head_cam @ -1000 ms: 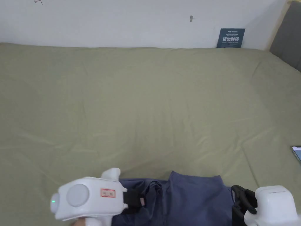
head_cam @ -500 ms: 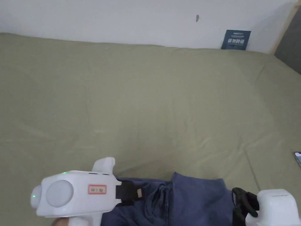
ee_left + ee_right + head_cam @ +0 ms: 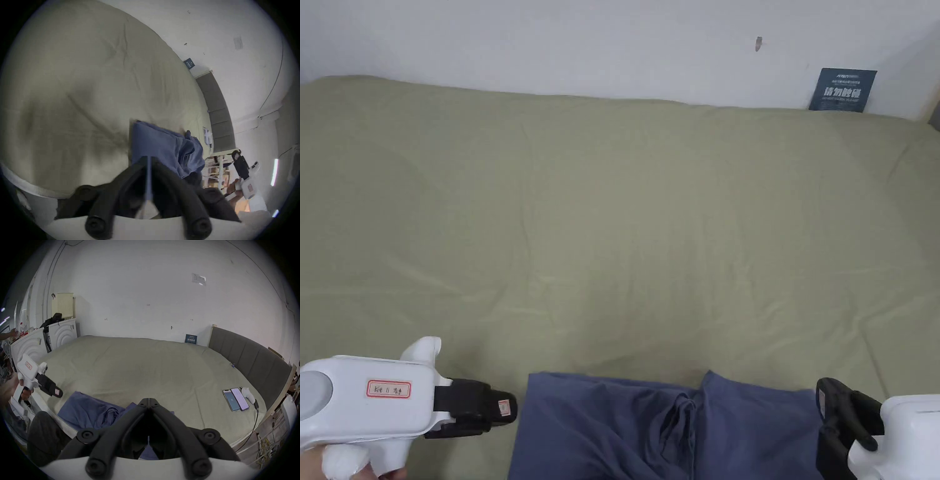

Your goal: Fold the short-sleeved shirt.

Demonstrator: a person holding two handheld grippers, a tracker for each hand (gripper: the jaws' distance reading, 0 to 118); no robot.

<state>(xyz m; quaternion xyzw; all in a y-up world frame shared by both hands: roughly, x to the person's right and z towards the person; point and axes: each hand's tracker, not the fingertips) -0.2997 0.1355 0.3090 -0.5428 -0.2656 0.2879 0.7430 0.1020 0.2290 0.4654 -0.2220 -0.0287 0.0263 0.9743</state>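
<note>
Olive bedsheet (image 3: 612, 219) covers most of my head view, with a white wall (image 3: 550, 37) along the top and a small dark blue sign (image 3: 842, 90) leaning at the upper right. The short-sleeved shirt (image 3: 612, 431), blue and rumpled, lies at the bottom centre of the frame with bunched folds down its middle. My left gripper (image 3: 503, 407) sits at the lower left, its tip just beside the shirt's left edge and apart from it. Its jaws are drawn together with no cloth between them in the right gripper view. My right gripper (image 3: 831, 400) is at the lower right, by the shirt's right edge. Its jaws meet at the tips, and I cannot tell whether they pinch any fabric. Two phones (image 3: 236, 400) lie on the sheet at the right of the right gripper view, near a grey padded headboard (image 3: 251, 356).
</note>
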